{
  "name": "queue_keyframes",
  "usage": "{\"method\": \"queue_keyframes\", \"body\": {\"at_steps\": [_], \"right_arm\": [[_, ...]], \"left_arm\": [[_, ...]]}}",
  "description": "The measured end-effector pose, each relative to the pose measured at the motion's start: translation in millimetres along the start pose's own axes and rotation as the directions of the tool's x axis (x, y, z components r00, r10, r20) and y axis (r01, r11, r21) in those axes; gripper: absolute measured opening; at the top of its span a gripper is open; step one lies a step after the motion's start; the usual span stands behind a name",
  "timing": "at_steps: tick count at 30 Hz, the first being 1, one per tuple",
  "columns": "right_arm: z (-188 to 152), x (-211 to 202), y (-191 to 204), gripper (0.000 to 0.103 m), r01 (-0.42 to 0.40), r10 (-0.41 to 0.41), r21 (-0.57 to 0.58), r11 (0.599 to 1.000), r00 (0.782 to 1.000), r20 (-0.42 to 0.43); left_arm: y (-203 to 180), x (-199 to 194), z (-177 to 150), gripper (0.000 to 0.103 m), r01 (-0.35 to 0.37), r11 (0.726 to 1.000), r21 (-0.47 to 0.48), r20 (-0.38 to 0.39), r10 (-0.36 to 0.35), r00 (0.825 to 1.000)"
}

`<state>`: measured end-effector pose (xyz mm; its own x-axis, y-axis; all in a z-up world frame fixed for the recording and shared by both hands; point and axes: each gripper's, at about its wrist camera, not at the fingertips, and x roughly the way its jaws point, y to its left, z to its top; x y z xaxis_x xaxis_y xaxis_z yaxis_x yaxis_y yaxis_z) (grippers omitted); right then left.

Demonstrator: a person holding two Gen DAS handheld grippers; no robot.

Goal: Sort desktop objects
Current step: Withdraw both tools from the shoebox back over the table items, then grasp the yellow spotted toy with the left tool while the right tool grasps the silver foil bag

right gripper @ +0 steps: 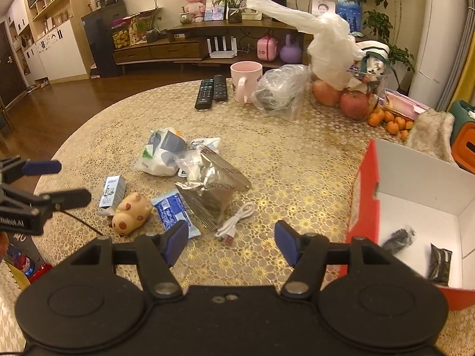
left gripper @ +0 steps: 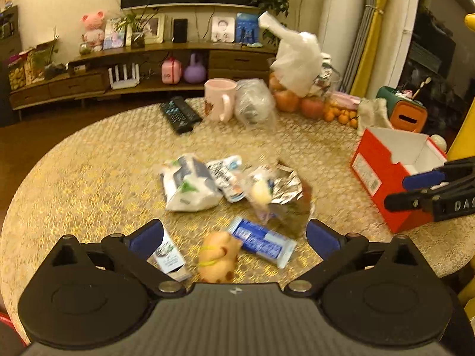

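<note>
My left gripper (left gripper: 234,238) is open wide, low over the near table edge. Ahead of its fingers lie a spotted toy pig (left gripper: 218,256), a blue packet (left gripper: 262,241) and a small white box (left gripper: 170,256), none of them touched. Further on are a white tissue pack (left gripper: 187,187) and a silver foil bag (left gripper: 285,195). My right gripper (right gripper: 231,243) is open with nothing in it, just behind a white USB cable (right gripper: 234,222). To its right stands a red box (right gripper: 365,195) holding two dark items (right gripper: 439,264). The left gripper (right gripper: 56,182) shows at the left edge.
At the back of the round gold-patterned table (right gripper: 297,163) lie two remotes (right gripper: 210,92), a pink mug (right gripper: 246,81), a clear plastic bag (right gripper: 279,89), apples (right gripper: 353,103) and small oranges (right gripper: 392,123). A cloth (right gripper: 430,133) lies behind the red box.
</note>
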<state>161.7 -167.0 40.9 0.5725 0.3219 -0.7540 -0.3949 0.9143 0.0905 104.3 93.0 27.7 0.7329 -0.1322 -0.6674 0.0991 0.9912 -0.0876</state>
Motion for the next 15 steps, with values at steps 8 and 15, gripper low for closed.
{"method": "queue_keyframes", "body": {"at_steps": [8,15], "right_arm": [[13,30,11,0.064,-0.005,0.005,-0.005,1.0,1.0,-0.017],[24,62,15,0.064,-0.006,0.007,0.013,1.0,0.999,-0.038]], "left_arm": [[26,23,-18,0.103,0.005,0.999,-0.038,-0.058,-0.007,0.998],[21,46,-27,0.103,0.041,0.999,-0.001,-0.098,-0.041,0.994]]}}
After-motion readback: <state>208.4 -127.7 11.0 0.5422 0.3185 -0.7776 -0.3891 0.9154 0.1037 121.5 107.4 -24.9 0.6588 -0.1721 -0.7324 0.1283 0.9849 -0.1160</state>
